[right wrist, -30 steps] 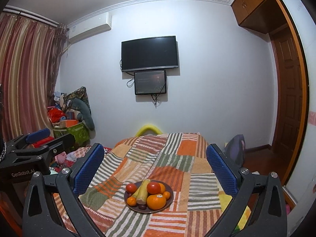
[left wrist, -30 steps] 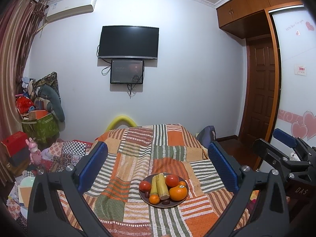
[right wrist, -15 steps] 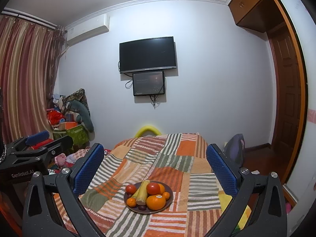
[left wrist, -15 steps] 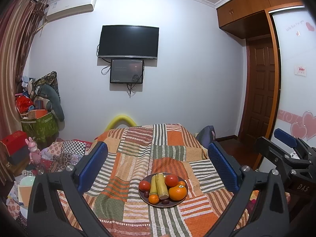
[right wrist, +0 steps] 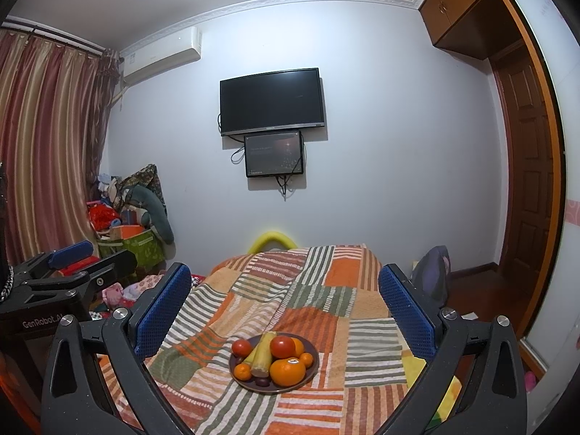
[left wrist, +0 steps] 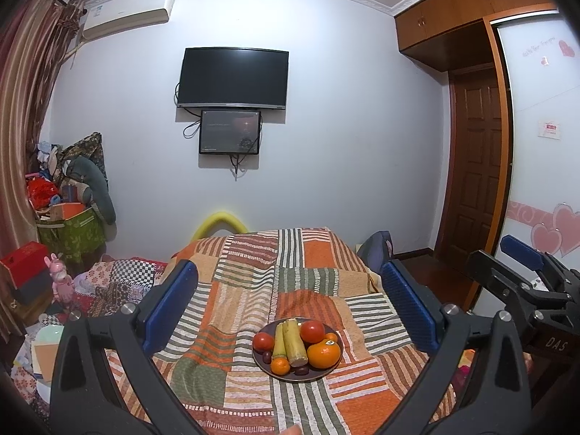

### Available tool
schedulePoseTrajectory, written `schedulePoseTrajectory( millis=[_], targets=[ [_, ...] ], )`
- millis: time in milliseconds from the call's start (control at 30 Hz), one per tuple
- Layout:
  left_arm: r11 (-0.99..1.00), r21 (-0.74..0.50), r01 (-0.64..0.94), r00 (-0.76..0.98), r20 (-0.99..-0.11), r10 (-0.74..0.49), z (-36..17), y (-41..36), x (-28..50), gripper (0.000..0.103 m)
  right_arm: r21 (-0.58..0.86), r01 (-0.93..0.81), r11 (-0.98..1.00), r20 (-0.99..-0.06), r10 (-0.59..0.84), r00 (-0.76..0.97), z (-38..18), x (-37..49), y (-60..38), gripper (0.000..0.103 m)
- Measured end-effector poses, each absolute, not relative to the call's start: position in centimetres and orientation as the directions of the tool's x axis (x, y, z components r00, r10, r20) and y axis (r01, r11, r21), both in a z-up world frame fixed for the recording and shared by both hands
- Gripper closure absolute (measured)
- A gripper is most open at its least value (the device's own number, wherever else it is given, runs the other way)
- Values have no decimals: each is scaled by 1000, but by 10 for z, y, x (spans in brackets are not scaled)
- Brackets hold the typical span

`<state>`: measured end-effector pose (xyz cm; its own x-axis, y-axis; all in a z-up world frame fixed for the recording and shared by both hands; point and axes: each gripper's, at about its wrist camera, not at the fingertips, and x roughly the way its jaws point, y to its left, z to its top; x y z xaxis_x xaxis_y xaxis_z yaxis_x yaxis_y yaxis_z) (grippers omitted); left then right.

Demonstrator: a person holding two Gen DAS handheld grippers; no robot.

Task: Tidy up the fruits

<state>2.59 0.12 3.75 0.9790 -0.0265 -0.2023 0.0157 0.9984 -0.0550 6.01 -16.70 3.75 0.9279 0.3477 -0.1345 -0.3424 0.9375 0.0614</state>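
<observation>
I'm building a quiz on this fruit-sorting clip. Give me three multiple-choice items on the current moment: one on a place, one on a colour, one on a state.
1. Where does the plate of fruit sit?
A. On the striped patchwork blanket
B. On the floor
C. On the green box

2. What colour are the pads on the fingers?
A. Red
B. Blue
C. Yellow

3. How do the left gripper and right gripper stand?
A. Both shut on fruit
B. One holds the plate
C. Both open and holding nothing

Key: 1 A, the blanket lies under the plate; 2 B, the pads show blue in both views; 3 C, wide gaps lie between the fingers, with the fruit untouched on the plate.
</observation>
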Motion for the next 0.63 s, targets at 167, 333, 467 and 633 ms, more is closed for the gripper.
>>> schedulePoseTrajectory(
  millis=[167,333,467,633],
  targets=[
    [998,-55,25,979,-203,-36,38,1,26,0,61,-342,938,-134,347,928,38,60,-166,0],
    [998,-58,26,978,-203,-37,38,2,27,0,61,-343,937,-139,349,927,37,61,-166,0],
    [997,-65,37,976,-211,-50,37,3,28,0,59,-343,937,-144,348,926,36,63,-165,0],
    [997,-67,40,974,-220,-54,36,4,31,0,64,-342,937,-151,348,925,35,66,-165,0]
  ],
)
